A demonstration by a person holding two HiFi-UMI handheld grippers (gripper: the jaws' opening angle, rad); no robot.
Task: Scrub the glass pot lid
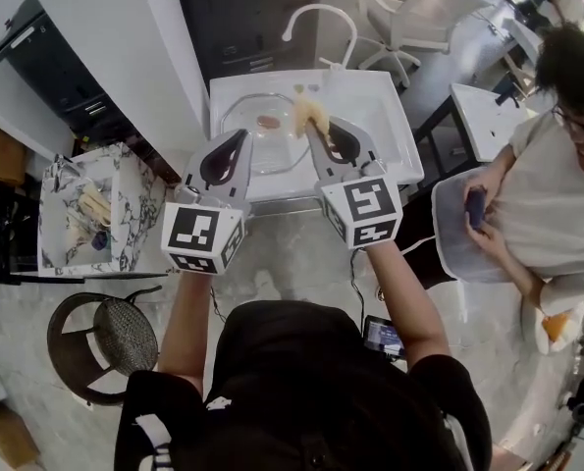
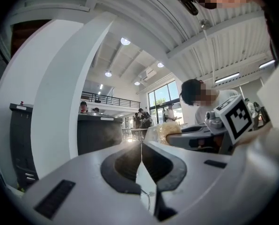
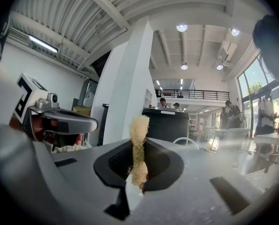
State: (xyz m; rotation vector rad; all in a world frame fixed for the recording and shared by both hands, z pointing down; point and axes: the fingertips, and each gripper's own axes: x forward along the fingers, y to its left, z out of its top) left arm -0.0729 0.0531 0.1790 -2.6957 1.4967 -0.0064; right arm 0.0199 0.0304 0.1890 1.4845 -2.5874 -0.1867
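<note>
Both grippers are over the white sink (image 1: 388, 106) right now. The left gripper (image 1: 240, 137) has its jaws pressed together with nothing between them. The right gripper (image 1: 312, 131) is clamped on a yellowish scrub pad (image 1: 309, 114) (frayed, poking out past the tips). The glass pot lid (image 1: 268, 123) lies in the basin, just beside that pad.

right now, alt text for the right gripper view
The right gripper is shut on a pale fibrous scrubber standing upright between its fingers. The left gripper shows at left; a white column and dark counter stand behind.
</note>
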